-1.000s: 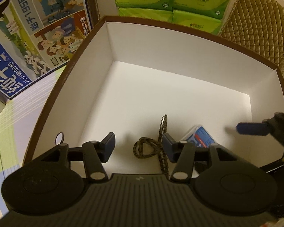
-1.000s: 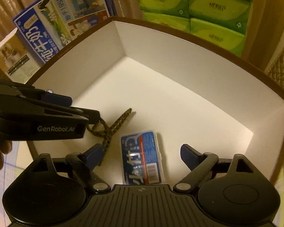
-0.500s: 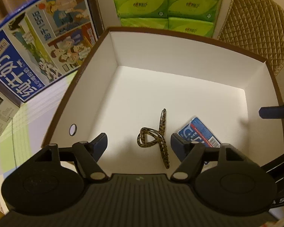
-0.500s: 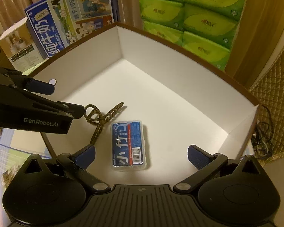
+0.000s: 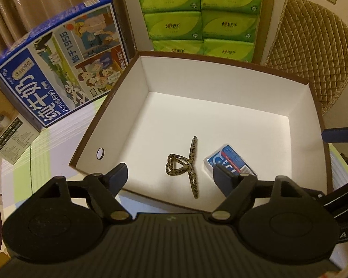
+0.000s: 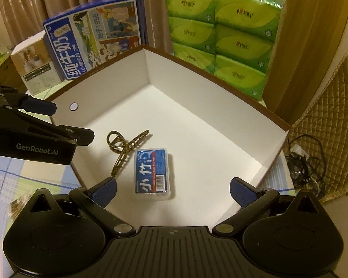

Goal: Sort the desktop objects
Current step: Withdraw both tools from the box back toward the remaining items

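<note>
The white box (image 5: pixel 136 106) with the brown rim is the landmark here. On its floor, toward the near wall, lie the two sorted things: a leopard-pattern hair clip (image 5: pixel 185 164) and a small clear case with a blue and red label (image 6: pixel 153 173). They lie just beside each other, the clip on the left of the case, and I cannot tell if they touch. I judge that both lie there because the box is the place where the desk things are collected, so this part of the sorting looks done.

The left claw (image 5: pixel 171 178) hangs above the near rim of the box; its jaws have just been opening, they stand wide and nothing is pressed between them, the clip only shows below in the gap. The right claw (image 6: pixel 172 188) is also above the near side of the box, open very wide and empty, with the case lying free on the floor under it.

The clip is thin, with a looped end and long curved teeth, flat on its side. The case is a flat rectangle with rounded corners, label up, and its long side points to the far wall of the box
</note>
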Demonstrator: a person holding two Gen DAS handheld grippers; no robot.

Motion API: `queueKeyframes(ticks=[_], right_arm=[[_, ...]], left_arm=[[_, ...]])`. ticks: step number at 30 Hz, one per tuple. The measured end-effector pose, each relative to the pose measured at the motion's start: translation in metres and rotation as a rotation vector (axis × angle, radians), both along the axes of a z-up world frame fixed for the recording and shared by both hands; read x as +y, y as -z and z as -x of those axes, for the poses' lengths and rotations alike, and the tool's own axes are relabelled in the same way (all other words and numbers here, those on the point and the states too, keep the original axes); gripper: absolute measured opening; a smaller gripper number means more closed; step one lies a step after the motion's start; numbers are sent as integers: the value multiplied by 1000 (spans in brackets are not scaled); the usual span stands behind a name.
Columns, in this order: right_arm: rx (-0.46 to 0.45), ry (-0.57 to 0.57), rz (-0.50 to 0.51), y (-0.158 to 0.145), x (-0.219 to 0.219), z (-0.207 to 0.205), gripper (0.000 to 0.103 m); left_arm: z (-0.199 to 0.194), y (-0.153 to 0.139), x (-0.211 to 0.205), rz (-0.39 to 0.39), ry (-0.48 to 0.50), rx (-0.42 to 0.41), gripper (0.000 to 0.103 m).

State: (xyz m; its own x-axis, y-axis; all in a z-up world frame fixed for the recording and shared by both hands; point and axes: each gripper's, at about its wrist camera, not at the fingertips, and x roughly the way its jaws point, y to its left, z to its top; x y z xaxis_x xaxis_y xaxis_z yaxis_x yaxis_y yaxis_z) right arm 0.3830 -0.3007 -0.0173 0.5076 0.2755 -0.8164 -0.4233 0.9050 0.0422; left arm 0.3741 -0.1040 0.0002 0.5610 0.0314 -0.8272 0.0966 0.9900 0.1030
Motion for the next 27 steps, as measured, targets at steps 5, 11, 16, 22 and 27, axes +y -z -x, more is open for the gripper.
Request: queueKeyframes(ticks=[5, 11, 16, 22, 27], right_arm=[[-32, -35, -20, -12, -6, 16, 101], [-78, -70, -36, -26, -14, 33, 101], [-100, -103, -54, -33, -20, 48, 101], [-129, -129, -77, -37, -24, 67, 101], [-140, -121, -105, -43, -27, 80, 101]], left_arm=[[16, -9, -5, 8, -27, -25, 78], [38, -21, -10, 15, -62, -53, 79], [63, -29, -11, 28, -99, -80, 81], [93, -37, -10, 28, -129, -109, 82], [115, -43, -8, 35, -147, -118, 83]])
